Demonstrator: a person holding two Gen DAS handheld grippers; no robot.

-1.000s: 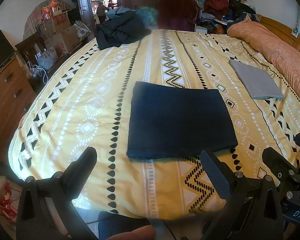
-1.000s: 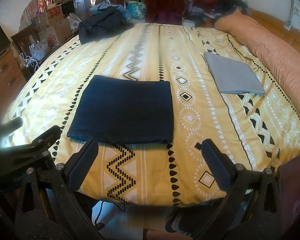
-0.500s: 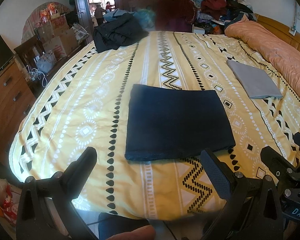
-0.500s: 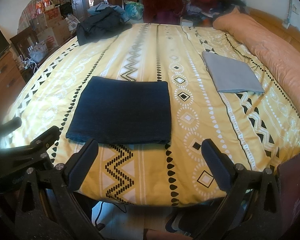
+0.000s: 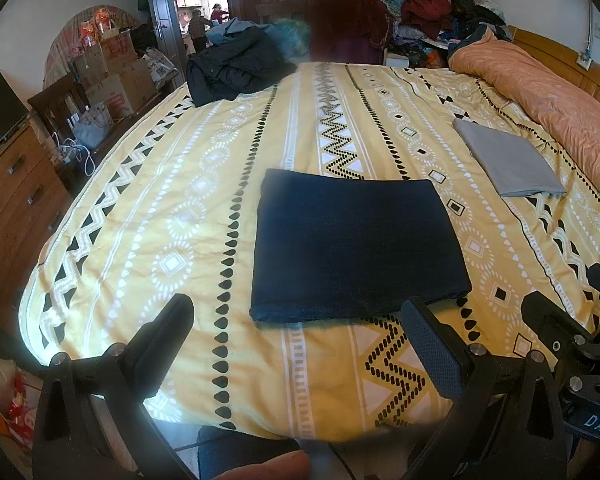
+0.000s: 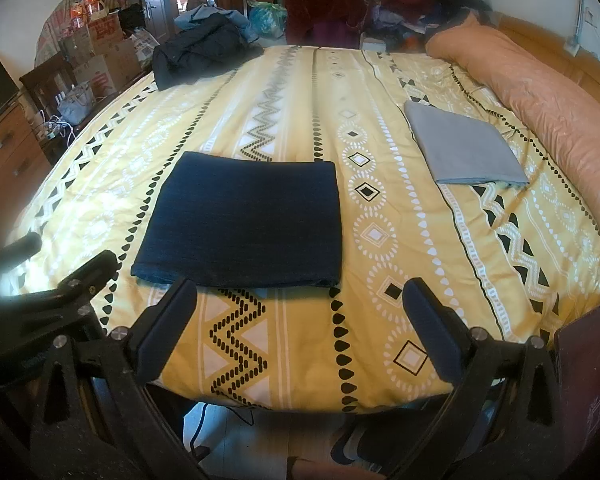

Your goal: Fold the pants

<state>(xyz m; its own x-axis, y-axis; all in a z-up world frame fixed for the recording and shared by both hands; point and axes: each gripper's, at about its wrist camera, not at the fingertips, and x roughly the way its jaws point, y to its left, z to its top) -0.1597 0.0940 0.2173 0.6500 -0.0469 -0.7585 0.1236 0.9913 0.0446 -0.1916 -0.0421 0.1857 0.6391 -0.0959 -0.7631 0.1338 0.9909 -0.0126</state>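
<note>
Your pants [image 5: 356, 246] lie as a flat dark rectangle on the yellow patterned bedspread [image 5: 172, 208], just ahead of both tongs and touched by neither. The left gripper [image 5: 296, 344] stands wide, holding nothing, with the pants' near edge just beyond its right finger. The right gripper [image 6: 300, 320] is equally wide and empty, the pants ahead and to its left. By my reading the folding itself is finished (the edges look square, no leg trailing out). A folded grey cloth [image 6: 464, 148] sits farther off, ahead and right of the right gripper. What remains, I judge, is at most a check: if you want a tidier stack, pinch the near corners and shift the bundle.
</note>
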